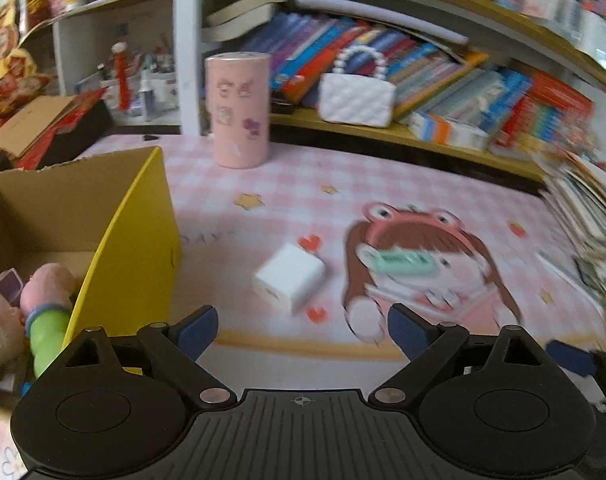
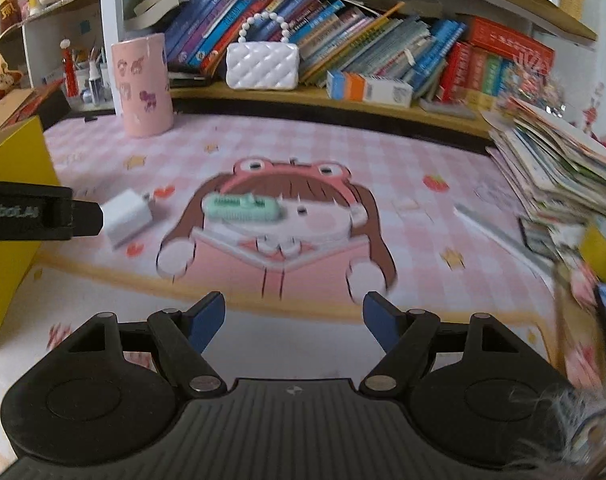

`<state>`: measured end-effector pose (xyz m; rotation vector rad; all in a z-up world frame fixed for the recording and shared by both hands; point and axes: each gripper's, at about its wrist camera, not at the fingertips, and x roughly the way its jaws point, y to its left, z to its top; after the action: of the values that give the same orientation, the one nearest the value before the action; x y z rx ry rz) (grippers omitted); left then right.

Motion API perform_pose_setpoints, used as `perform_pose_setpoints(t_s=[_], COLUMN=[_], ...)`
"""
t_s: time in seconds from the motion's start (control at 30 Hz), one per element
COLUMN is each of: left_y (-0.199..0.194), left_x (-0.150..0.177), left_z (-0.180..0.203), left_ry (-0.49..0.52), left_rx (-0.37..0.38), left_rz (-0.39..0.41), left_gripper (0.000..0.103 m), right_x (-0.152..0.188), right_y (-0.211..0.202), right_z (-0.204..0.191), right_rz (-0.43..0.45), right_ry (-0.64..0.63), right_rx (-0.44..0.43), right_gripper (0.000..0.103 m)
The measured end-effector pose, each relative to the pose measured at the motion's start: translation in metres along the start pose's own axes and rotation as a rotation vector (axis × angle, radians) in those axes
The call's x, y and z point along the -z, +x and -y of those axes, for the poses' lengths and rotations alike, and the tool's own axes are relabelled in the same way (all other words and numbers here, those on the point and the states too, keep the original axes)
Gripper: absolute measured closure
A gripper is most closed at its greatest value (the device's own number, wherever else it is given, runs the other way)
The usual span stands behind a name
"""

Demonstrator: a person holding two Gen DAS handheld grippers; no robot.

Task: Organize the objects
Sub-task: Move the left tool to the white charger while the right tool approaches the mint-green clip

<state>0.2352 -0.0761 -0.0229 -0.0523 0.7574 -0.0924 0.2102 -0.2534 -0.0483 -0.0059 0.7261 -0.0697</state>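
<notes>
A white plug adapter (image 1: 290, 282) lies on the pink cartoon desk mat (image 1: 423, 184), just ahead of my left gripper (image 1: 303, 328), which is open and empty. A mint-green comb-like item (image 1: 403, 263) rests on the cartoon girl's face to its right. At the left stands a yellow cardboard box (image 1: 135, 248) with plush toys (image 1: 43, 296) inside. In the right wrist view my right gripper (image 2: 294, 320) is open and empty above the mat (image 2: 423, 152), the green item (image 2: 243, 208) ahead, the adapter (image 2: 127, 218) to the left beside the left gripper's finger (image 2: 63, 214).
A pink cylinder tin (image 1: 239, 110) stands at the back of the mat. A white quilted handbag (image 1: 357, 98) sits on a low shelf of books behind. A messy stack of booklets (image 2: 559, 176) fills the right side. A dark box with cardboard (image 1: 51, 128) sits back left.
</notes>
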Motion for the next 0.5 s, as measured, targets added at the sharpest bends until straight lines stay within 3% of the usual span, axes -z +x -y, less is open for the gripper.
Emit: perform_pose_setpoints(t_s=[0.2, 0.4, 0.47, 0.5], left_y=[0.051, 0.094, 0.105, 0.11], left_x=[-0.018, -0.025, -0.023, -0.022], left_z=[-0.004, 0.001, 0.002, 0.003], left_ry=[-0.08, -0.057, -0.052, -0.05], left_rx=[-0.059, -0.096, -0.11, -0.113], left_rz=[-0.024, -0.071, -0.095, -0.11], left_gripper=[0.012, 0.019, 0.023, 0.031], right_x=[-0.02, -0.028, -0.029, -0.03], right_y=[0.033, 0.052, 0.058, 0.06], right_z=[-0.003, -0.003, -0.001, 0.0], right_rz=[0.007, 0.002, -0.002, -0.003], right_ry=[-0.017, -0.025, -0.023, -0.021], right_rx=[-0.054, -0.087, -0.091, -0.09], right_gripper=[0.028, 0.028, 0.028, 0.028])
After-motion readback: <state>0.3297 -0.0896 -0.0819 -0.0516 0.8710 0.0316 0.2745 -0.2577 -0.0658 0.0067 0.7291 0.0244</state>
